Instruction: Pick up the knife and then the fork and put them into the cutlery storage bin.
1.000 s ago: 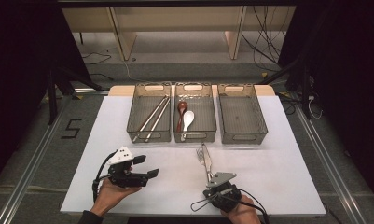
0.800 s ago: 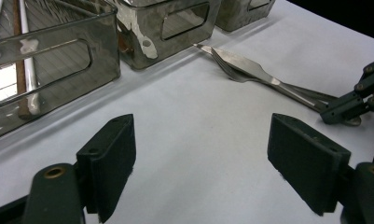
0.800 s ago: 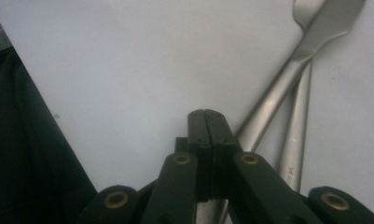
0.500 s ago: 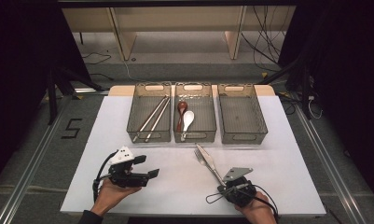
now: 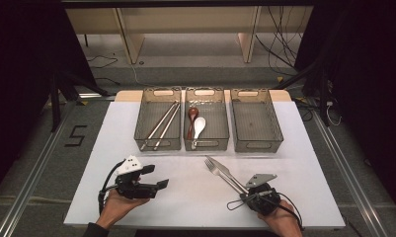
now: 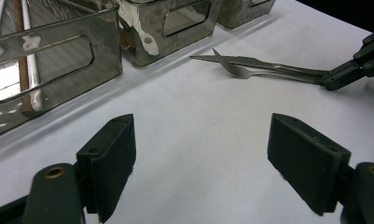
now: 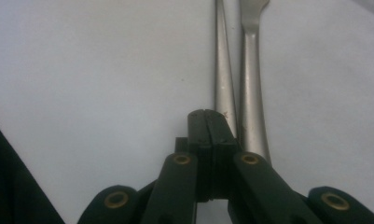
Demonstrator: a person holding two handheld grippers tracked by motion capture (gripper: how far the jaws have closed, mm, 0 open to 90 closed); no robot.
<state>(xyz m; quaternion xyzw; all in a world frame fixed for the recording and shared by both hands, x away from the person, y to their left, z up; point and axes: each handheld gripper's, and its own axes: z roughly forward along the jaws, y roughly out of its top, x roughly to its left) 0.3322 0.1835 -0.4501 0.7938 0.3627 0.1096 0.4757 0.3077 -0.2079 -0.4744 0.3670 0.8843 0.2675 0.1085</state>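
White table [image 5: 304, 148]: left hand-held gripper [image 6: 201, 168] wide open, empty; right hand-held gripper [image 7: 208, 122] jaws pressed together beside knife [image 7: 223, 70] and fork [image 7: 251, 84].

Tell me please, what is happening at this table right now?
A person works at a white table with a gripper in each hand. The right gripper has its jaws pressed together at the handle ends of a fork and a knife; whether it grips them is unclear. The left gripper is open. Of three bins, the left bin holds chopsticks, the middle bin two spoons, and the right bin nothing.
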